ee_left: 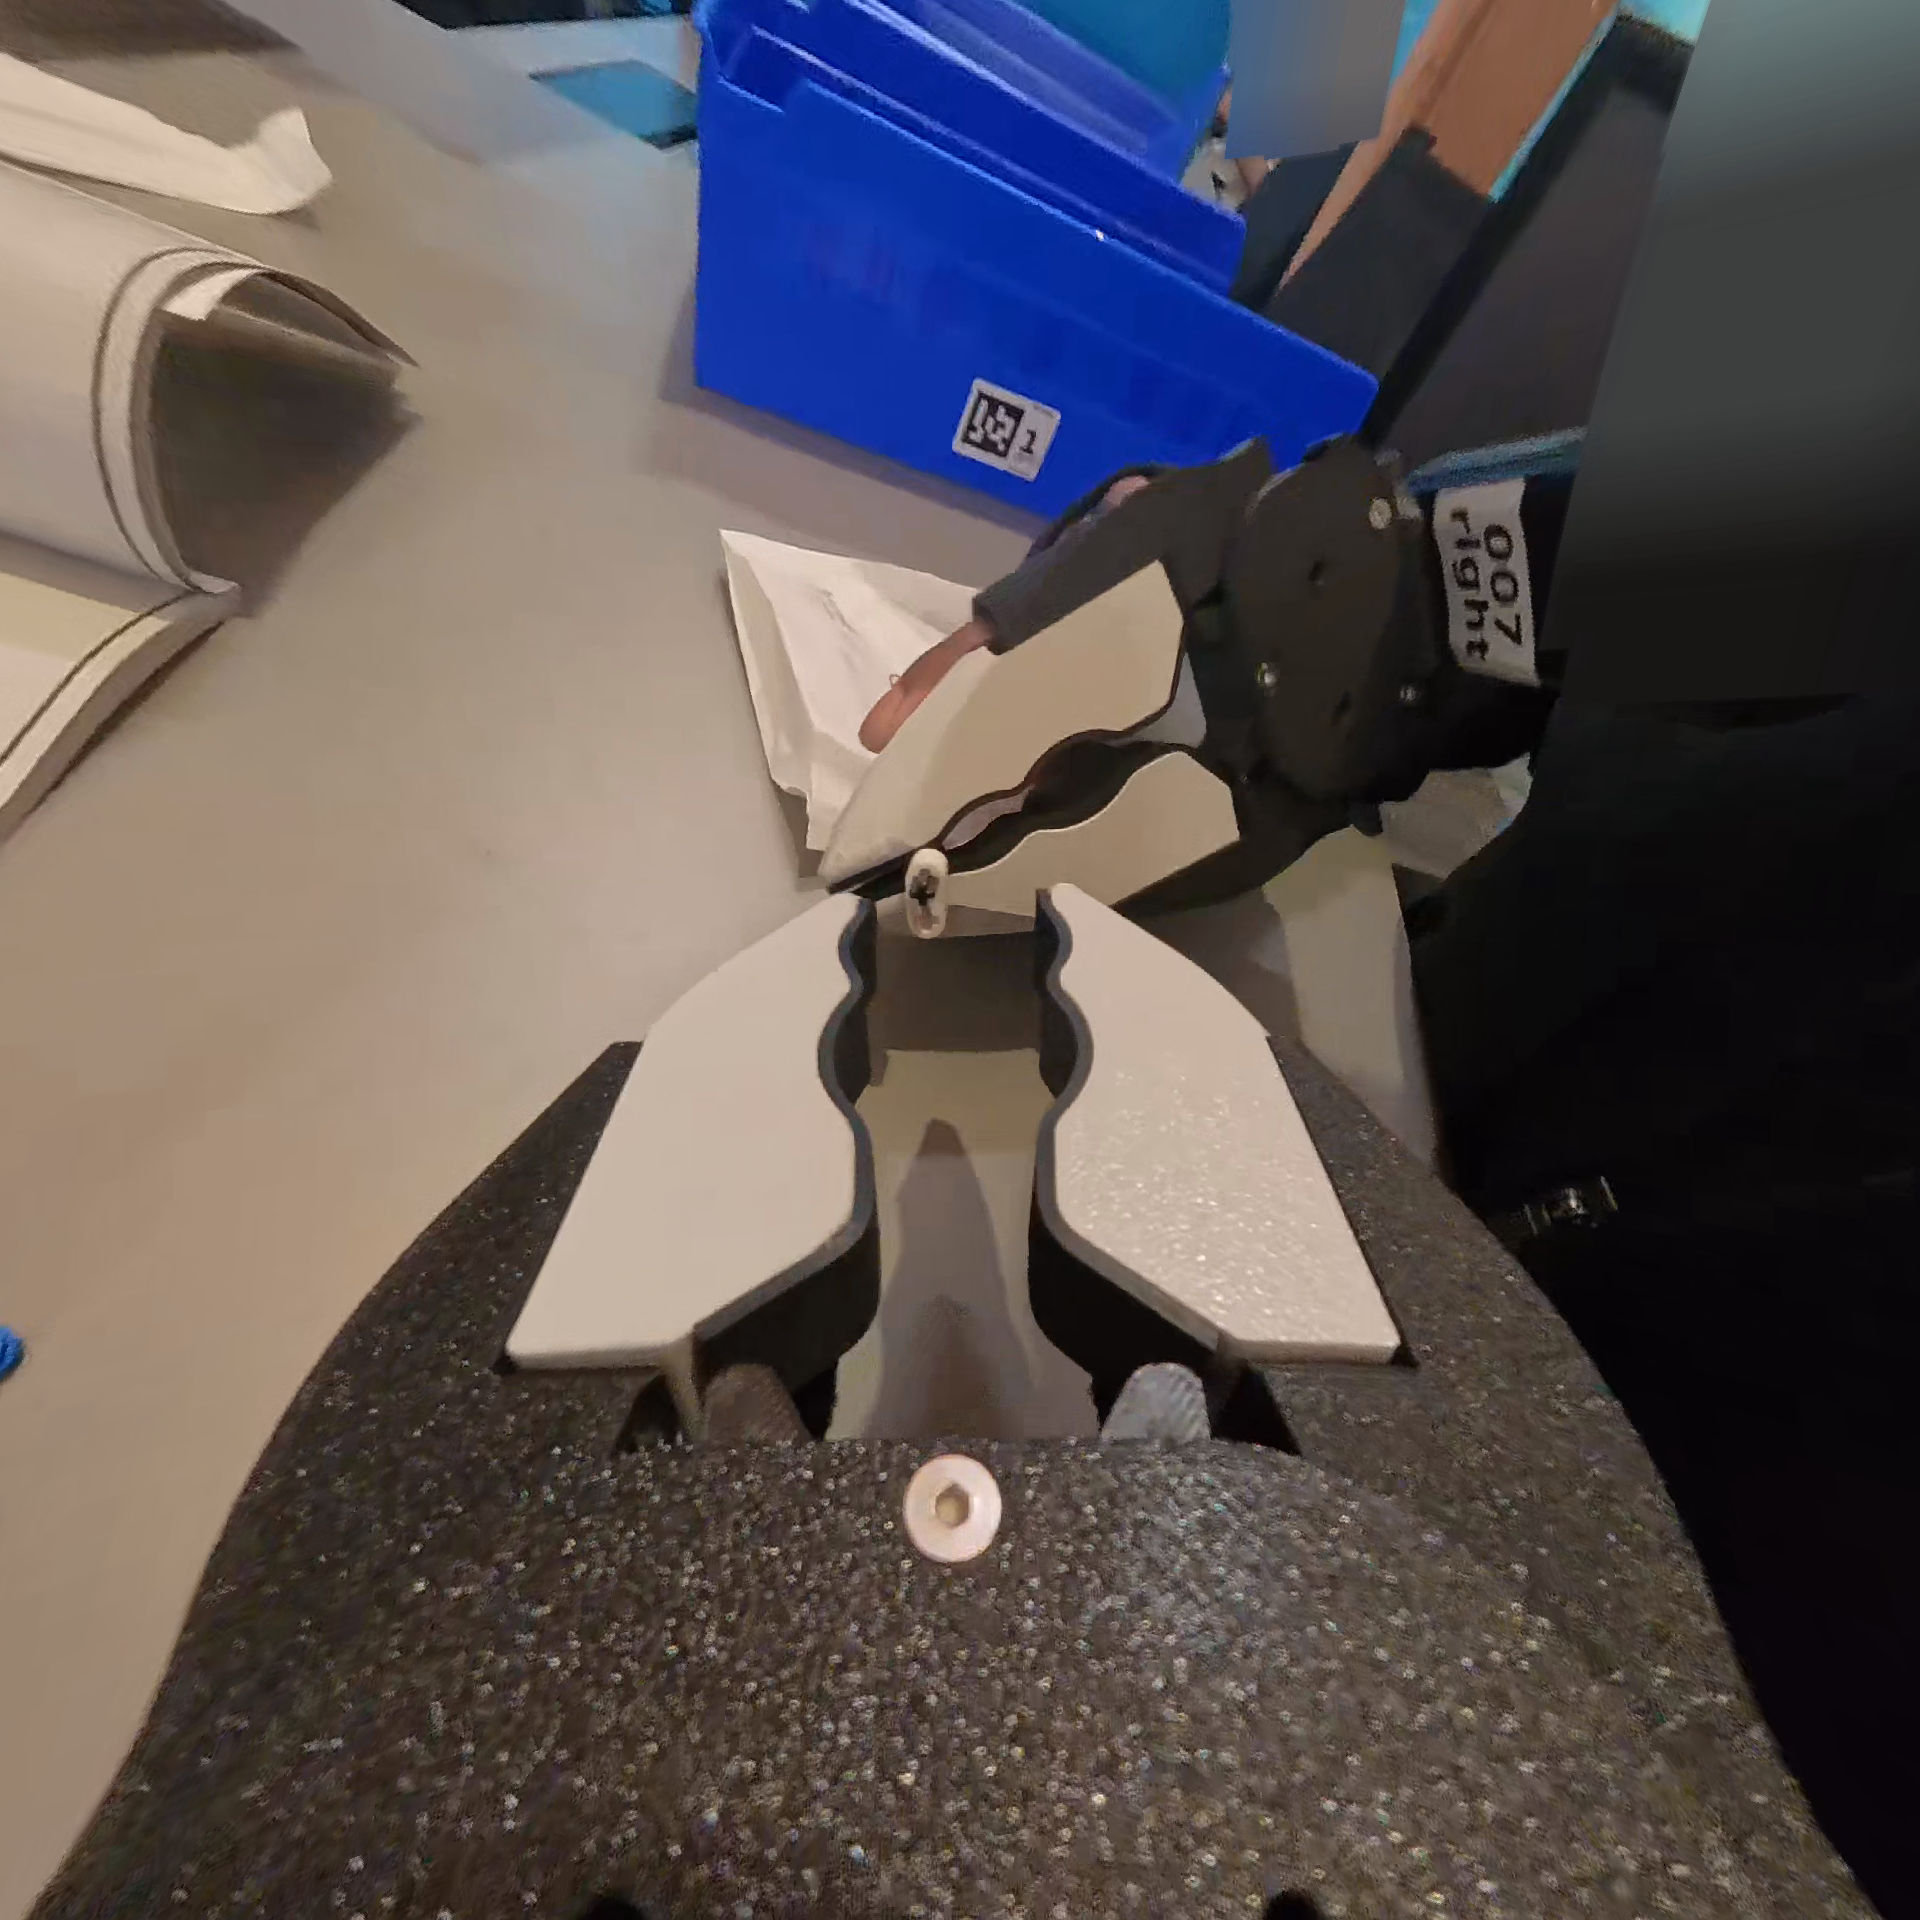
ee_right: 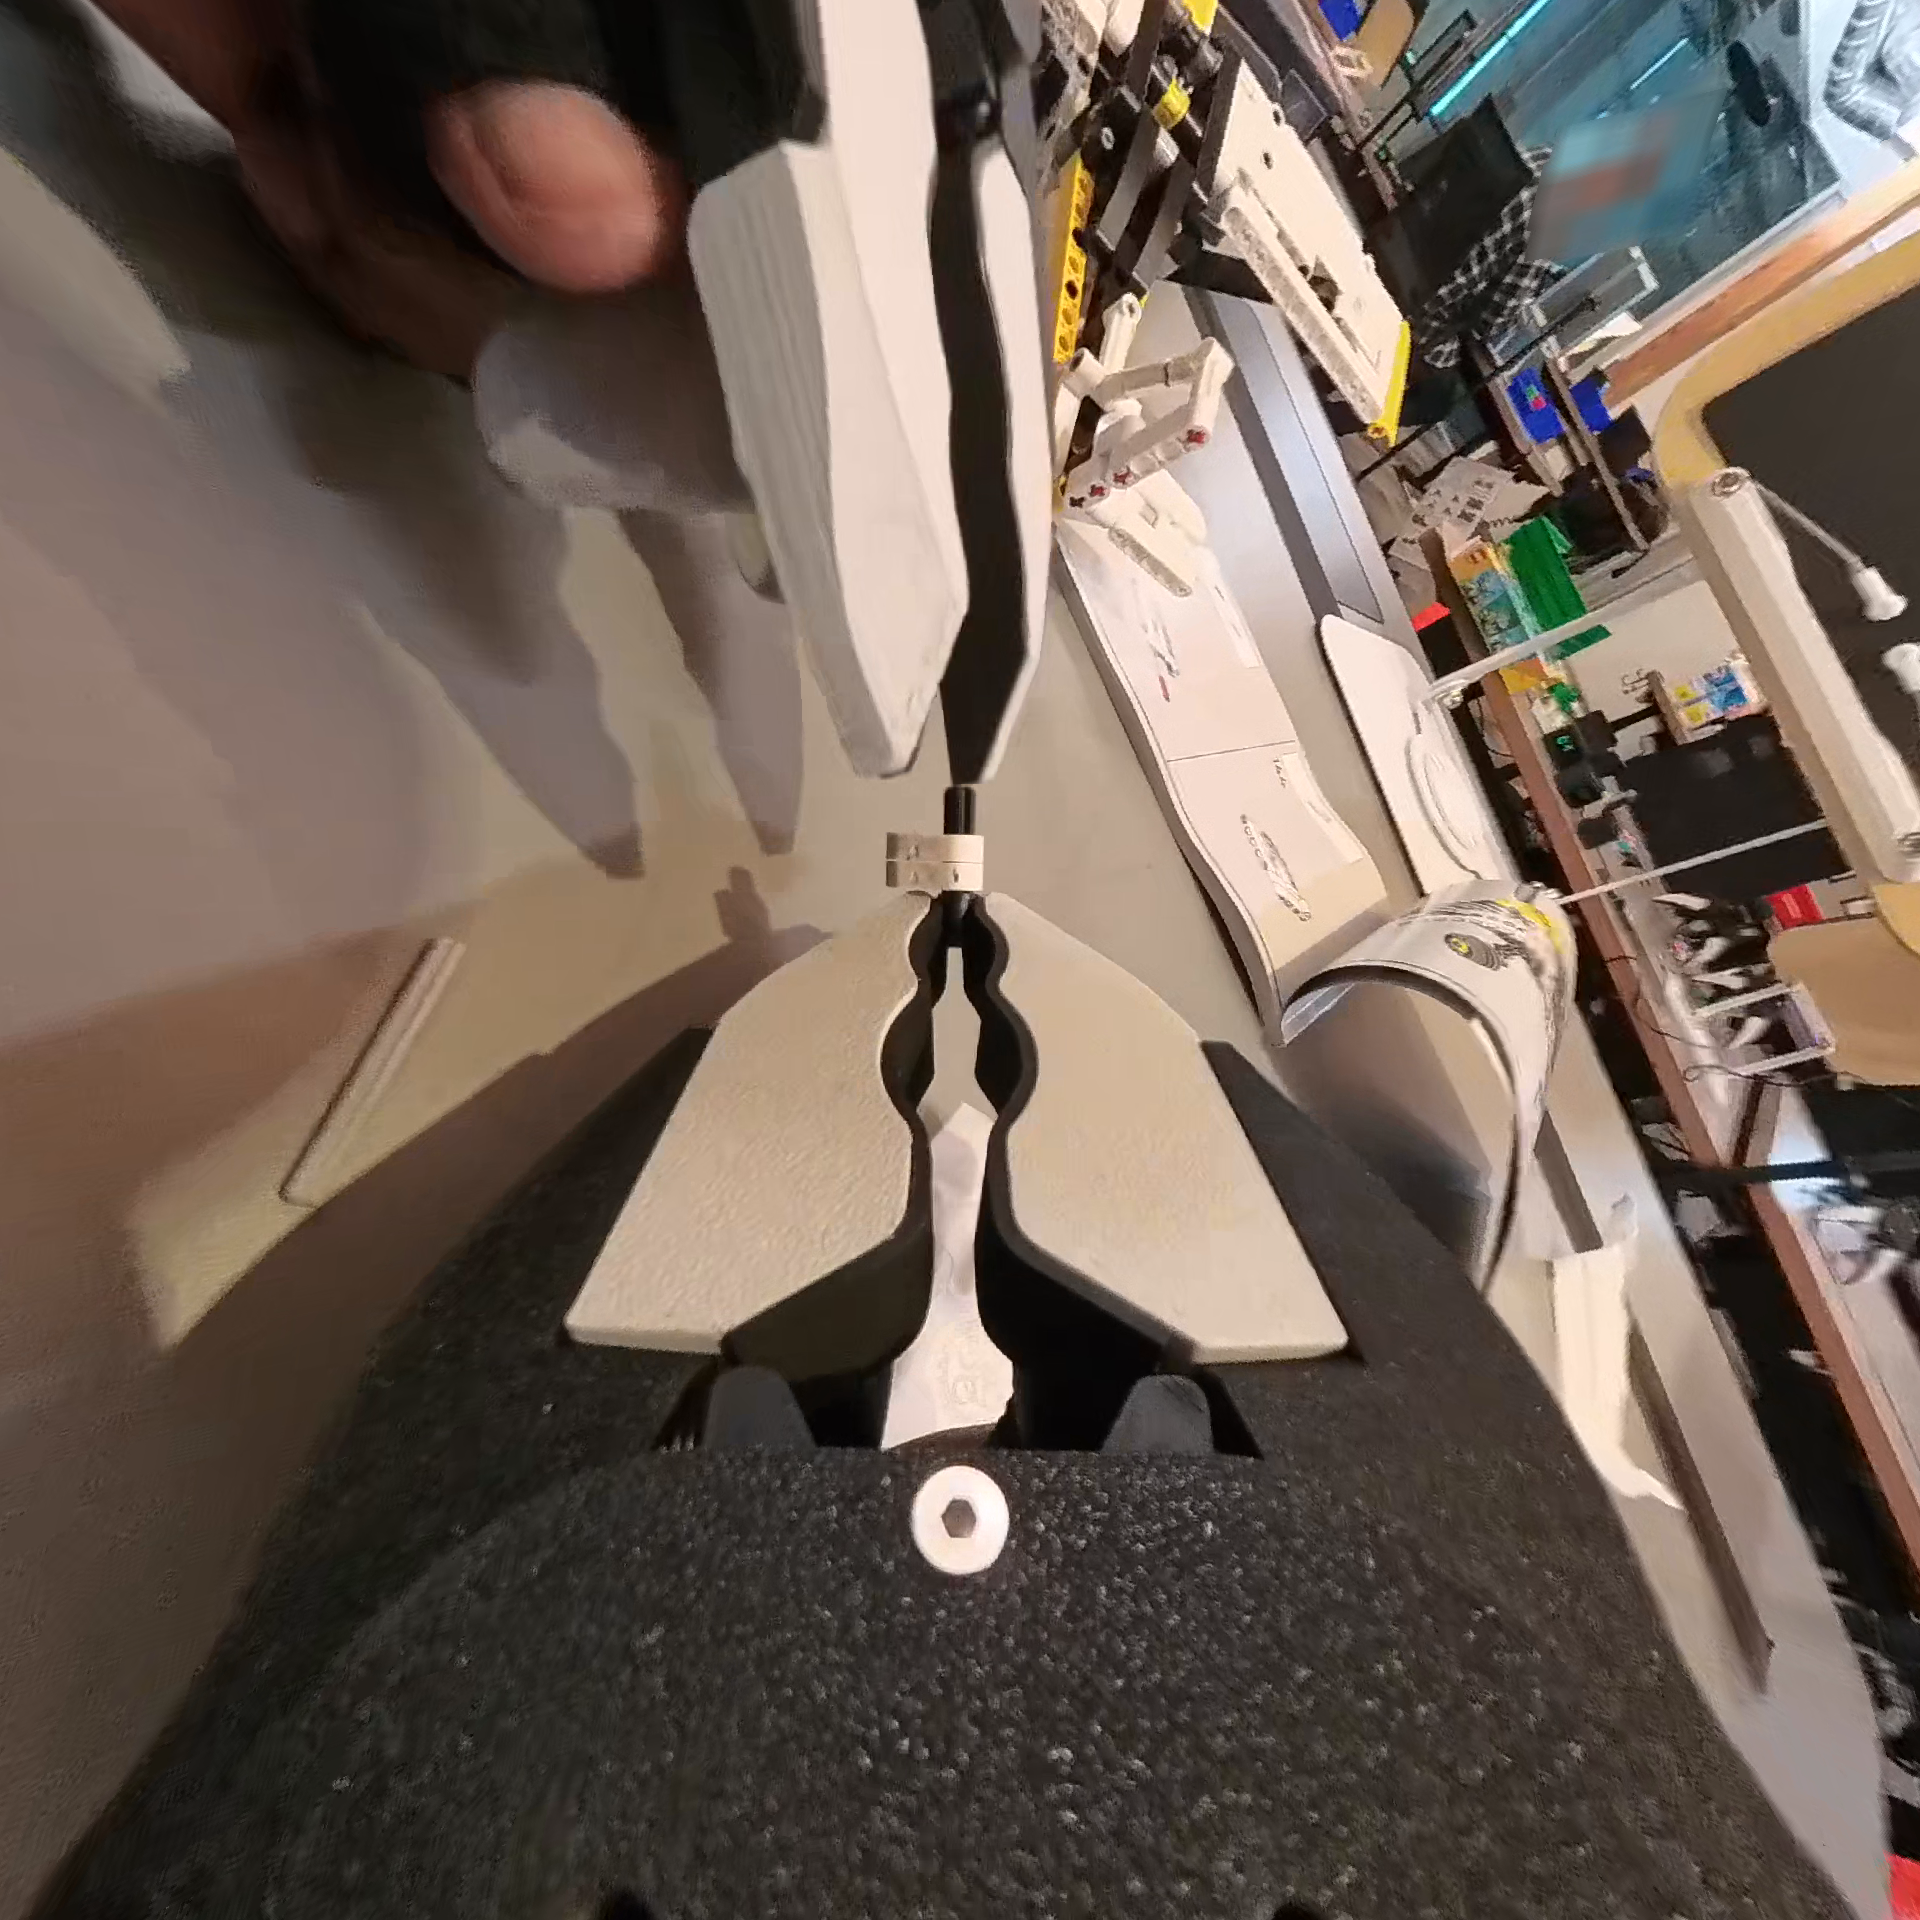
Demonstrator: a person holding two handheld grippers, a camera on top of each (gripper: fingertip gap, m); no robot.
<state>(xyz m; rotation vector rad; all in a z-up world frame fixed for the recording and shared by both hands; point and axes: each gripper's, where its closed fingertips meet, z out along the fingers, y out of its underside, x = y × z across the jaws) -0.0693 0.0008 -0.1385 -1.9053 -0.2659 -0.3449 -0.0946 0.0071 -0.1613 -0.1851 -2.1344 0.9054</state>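
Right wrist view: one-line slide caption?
Right claw shut on black axle carrying two white connectors, left claw facing it.

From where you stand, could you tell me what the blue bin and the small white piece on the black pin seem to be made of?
Blue bin: likely moulded plastic, smooth and slightly glossy, with even colour and thin straight walls. White piece: probably hard matte plastic, a toy-brick part by its rounded, holed shape; the black pin through it looks the same.

Speckled black gripper (ee_left: pixel 951 914); grey fingers (ee_left: pixel 727 1143); white screw (ee_left: pixel 952 1507)
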